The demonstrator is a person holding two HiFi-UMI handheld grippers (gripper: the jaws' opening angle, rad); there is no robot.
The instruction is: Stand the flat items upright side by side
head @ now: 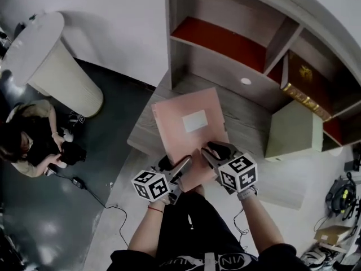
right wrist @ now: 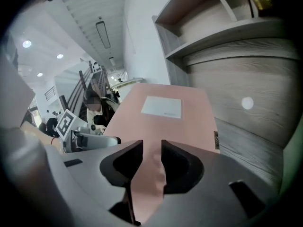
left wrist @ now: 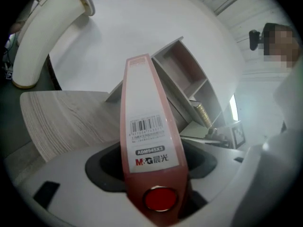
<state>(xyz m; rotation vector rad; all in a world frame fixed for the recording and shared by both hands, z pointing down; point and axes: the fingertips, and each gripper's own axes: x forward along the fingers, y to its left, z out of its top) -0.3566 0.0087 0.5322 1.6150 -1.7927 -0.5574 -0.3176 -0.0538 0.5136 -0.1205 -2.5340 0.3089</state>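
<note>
The left claw [head: 181, 167] and right claw [head: 211, 151] both pinch the pink folder [head: 189, 117], tilted over the desk [head: 254, 123], not standing yet; the green box [head: 293, 131] may already stand.

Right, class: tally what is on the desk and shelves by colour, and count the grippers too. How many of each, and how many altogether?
pink box file: 1
pale green box: 1
dark red book: 1
grippers: 2, the left gripper and the right gripper, both clamped on the pink box file
Total: 5
</note>
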